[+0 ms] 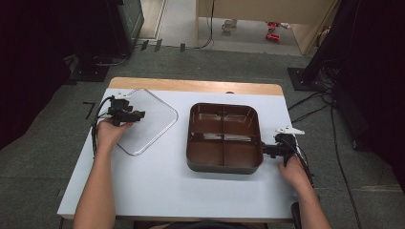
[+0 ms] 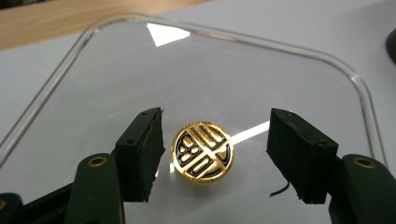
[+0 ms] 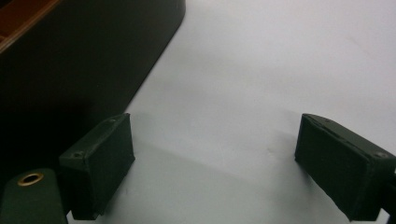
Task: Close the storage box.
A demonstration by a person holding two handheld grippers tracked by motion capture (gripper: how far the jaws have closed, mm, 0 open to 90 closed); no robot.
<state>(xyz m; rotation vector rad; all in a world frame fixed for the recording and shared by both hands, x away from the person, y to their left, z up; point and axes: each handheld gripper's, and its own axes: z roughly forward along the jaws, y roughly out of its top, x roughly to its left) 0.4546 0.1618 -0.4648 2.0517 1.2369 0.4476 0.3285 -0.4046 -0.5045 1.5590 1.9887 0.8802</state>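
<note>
While the clear lid [image 1: 145, 121] lies flat on the table [image 1: 157, 181], left of the brown tray [image 1: 224, 137] and apart from it, its gold knob [image 2: 203, 150] is straddled by the wide-open left gripper [image 2: 215, 151], seemingly lined up for a pinch. The right gripper [image 3: 215, 170], jaws also spread wide and holding nothing, is kept just beside the tray's right wall, perhaps to steady it. The knob's emblem is made out through the left gripper view, whereas the tray's four empty compartments are revealed by the high view.
</note>
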